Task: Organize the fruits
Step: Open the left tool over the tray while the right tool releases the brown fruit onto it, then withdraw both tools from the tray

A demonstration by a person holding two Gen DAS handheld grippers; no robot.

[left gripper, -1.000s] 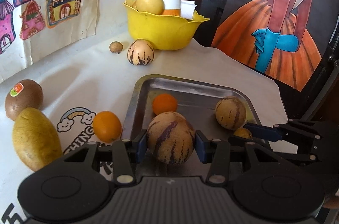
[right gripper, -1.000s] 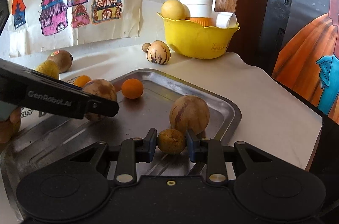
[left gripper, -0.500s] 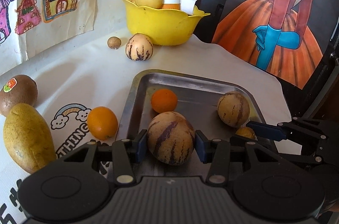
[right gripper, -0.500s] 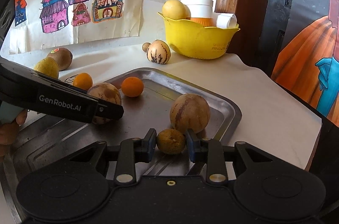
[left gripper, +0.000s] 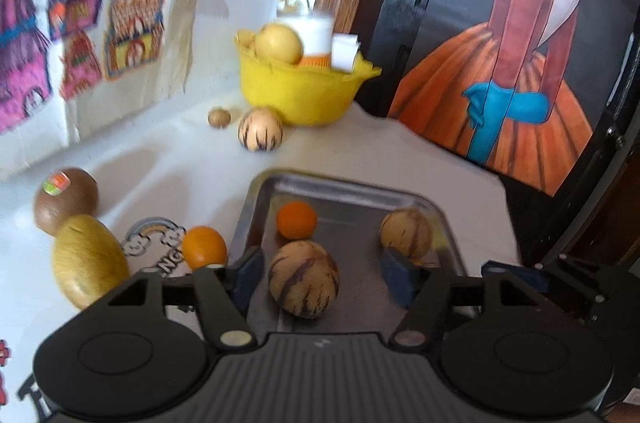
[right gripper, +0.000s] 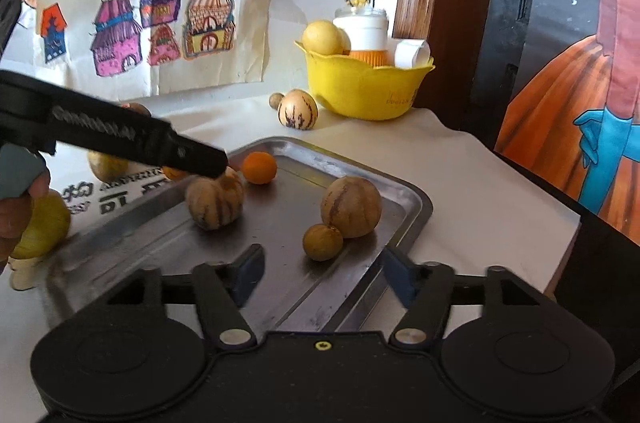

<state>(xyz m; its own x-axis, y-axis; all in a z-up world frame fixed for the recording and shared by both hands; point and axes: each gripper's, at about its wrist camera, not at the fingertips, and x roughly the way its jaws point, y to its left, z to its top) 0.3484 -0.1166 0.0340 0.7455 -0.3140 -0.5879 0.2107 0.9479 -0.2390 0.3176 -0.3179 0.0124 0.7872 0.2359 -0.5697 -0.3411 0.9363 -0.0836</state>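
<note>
Fruits (right gripper: 351,207) resting on metal tray (right gripper: 416,201), hand-held grippers opening.

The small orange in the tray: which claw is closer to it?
Left. The left claw straddles the striped fruit just before the orange; the right claw sits farther back.

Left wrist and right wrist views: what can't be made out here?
- Left wrist view: the small brown fruit on the metal tray is hidden behind the left gripper and its right finger.
- Left wrist view: the white jar in the yellow bowl is motion-blurred.
- Right wrist view: the small orange off the tray is mostly covered by the left gripper's arm.
- Right wrist view: the yellow fruit is cut by a hand.
</note>
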